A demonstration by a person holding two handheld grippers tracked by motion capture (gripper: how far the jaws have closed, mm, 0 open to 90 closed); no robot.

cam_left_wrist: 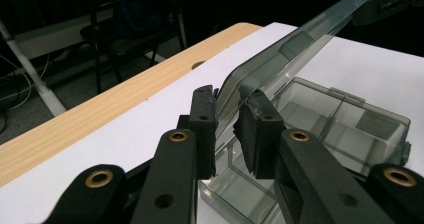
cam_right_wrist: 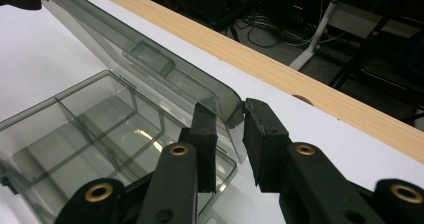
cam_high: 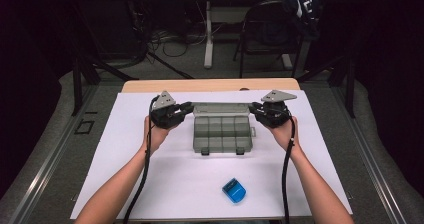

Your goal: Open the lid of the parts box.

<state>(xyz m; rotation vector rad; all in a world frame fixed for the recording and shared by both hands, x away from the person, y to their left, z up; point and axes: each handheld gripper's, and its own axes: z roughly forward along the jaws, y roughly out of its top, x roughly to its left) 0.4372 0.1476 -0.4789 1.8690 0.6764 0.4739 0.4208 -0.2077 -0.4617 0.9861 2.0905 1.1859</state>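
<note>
A smoky clear compartment box [cam_high: 221, 132] sits mid-table with its lid [cam_high: 221, 109] raised at the far side. My left gripper [cam_high: 189, 107] holds the lid's left end, and my right gripper [cam_high: 254, 107] holds its right end. In the left gripper view the lid [cam_left_wrist: 280, 59] runs up from between the pads of the left gripper [cam_left_wrist: 227, 96], over the divided base [cam_left_wrist: 345, 124]. In the right gripper view the lid's [cam_right_wrist: 125, 49] rounded corner sits pinched in the right gripper [cam_right_wrist: 230, 109], above the empty compartments [cam_right_wrist: 90, 119].
A small blue object [cam_high: 234, 190] lies on the white sheet [cam_high: 150, 184] near the front edge. The wooden table edge [cam_high: 210, 85] shows beyond the sheet. A chair [cam_high: 270, 29] and cables stand on the floor farther back.
</note>
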